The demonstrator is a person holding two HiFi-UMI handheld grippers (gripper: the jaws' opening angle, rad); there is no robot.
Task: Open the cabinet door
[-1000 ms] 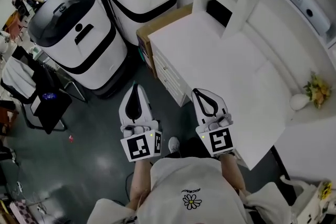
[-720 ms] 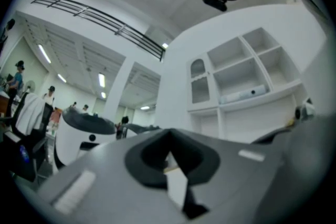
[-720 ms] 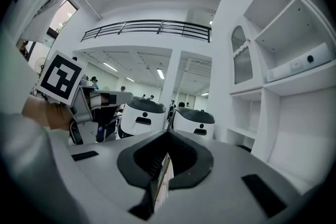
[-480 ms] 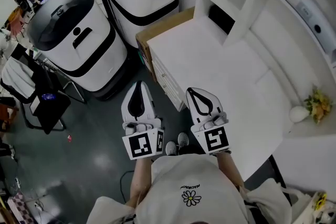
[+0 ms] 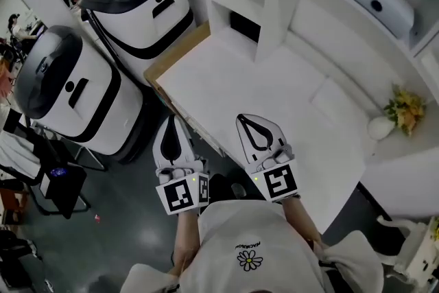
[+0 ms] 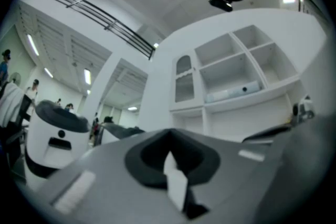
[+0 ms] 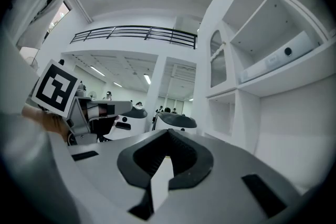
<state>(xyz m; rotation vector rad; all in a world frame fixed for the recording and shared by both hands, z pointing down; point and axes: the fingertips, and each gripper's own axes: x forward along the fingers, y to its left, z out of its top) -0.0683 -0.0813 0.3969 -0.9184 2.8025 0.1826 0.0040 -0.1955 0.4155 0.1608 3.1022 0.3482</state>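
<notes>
The left claw (image 5: 174, 125) and right claw (image 5: 251, 127) stay pressed together, empty. Both have moved closer to the white tabletop (image 5: 274, 89), and the right claw now overlaps its near edge.

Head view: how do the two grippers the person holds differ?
The left gripper hangs over the dark floor, the right gripper over the white countertop. The left gripper's marker cube bears a different pattern from the right gripper's. Both are shut, empty and point the same way.
</notes>
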